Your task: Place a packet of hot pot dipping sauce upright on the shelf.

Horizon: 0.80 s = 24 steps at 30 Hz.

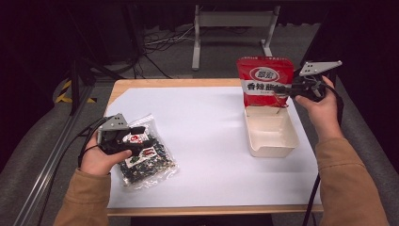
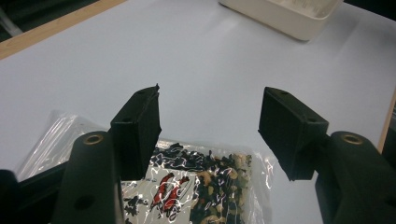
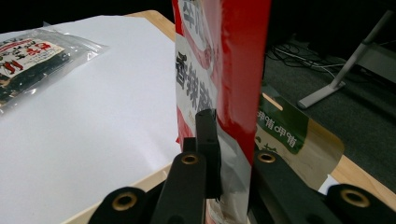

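Observation:
A clear bag of dark mixed snacks (image 1: 151,162) with a red-and-white label lies flat at the near left of the white sheet. My left gripper (image 1: 143,141) hovers over the bag's far end with its jaws open; in the left gripper view the clear bag (image 2: 205,191) lies just below my left gripper (image 2: 210,116), and the pads do not press on it. My right gripper (image 1: 284,89) is shut on the side edge of a red snack bag (image 1: 263,80), held upright above the far end of a beige tray (image 1: 273,146). In the right gripper view my right gripper (image 3: 229,140) pinches the red bag (image 3: 224,70).
The white sheet (image 1: 202,141) covers most of the wooden table (image 1: 188,83). The beige tray (image 2: 280,16) looks empty. A metal stand's legs (image 1: 195,47) and cables lie on the floor behind the table. A rail runs along the floor at the left.

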Available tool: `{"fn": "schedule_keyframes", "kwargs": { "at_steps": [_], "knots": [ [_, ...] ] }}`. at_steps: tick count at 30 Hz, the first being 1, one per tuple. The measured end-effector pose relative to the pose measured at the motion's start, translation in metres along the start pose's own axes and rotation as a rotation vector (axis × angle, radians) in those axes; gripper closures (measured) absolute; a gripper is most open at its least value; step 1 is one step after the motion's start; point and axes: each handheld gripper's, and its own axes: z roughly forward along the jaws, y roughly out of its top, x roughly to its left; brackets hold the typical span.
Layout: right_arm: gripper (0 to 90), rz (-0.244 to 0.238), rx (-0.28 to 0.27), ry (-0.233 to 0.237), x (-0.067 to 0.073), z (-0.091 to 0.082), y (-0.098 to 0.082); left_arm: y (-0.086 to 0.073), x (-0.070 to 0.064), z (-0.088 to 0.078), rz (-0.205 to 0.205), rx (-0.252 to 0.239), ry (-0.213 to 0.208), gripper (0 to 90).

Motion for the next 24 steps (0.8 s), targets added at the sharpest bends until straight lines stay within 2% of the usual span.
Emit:
{"fn": "schedule_keyframes", "kwargs": {
  "at_steps": [15, 17, 19, 22, 24],
  "knots": [
    [87.2, 0.033, 0.019, 0.012, -0.009, 0.012, -0.024, -0.003, 0.005, -0.003, -0.066, 0.014, 0.010, 32.0],
    [87.3, 0.039, 0.019, 0.012, -0.011, 0.014, -0.029, -0.003, 0.006, -0.004, -0.077, 0.012, 0.027, 30.8],
    [87.2, 0.042, 0.020, 0.013, -0.012, 0.015, -0.031, -0.004, 0.007, -0.005, -0.070, 0.012, 0.030, 30.7],
    [87.2, 0.049, 0.021, 0.012, -0.014, 0.017, -0.035, -0.004, 0.007, -0.005, -0.081, 0.014, 0.035, 27.8],
    [87.2, 0.057, 0.024, 0.015, -0.016, 0.020, -0.039, -0.004, 0.007, -0.006, -0.070, 0.011, 0.046, 27.6]
  ]
}}
